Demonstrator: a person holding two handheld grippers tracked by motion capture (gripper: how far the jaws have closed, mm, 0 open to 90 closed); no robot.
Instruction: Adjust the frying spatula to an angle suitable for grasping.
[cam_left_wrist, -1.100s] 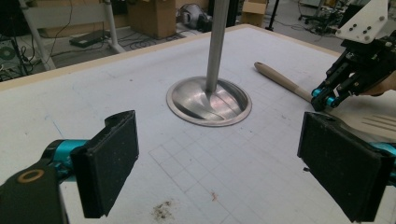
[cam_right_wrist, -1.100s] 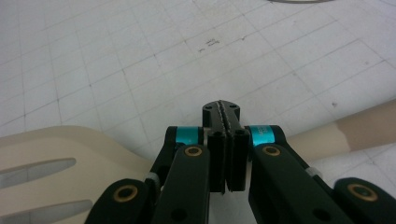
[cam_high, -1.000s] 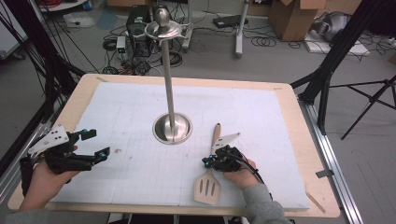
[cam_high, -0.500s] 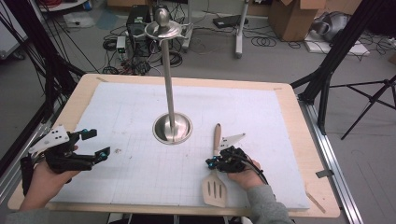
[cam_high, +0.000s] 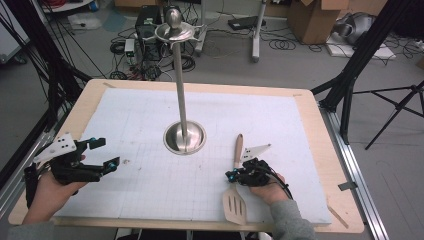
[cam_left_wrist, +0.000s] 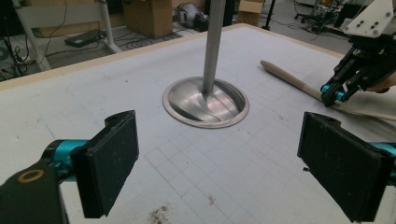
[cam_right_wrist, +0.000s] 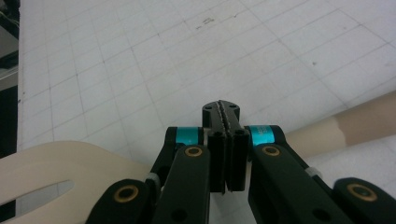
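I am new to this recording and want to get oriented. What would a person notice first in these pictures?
First, the tall metal stand rising from its round base at the middle of the white gridded mat. Next, the wooden slotted spatula at the near right of the mat, with the right gripper, jaws shut, at its neck. The left gripper is at the near left, its jaws open.
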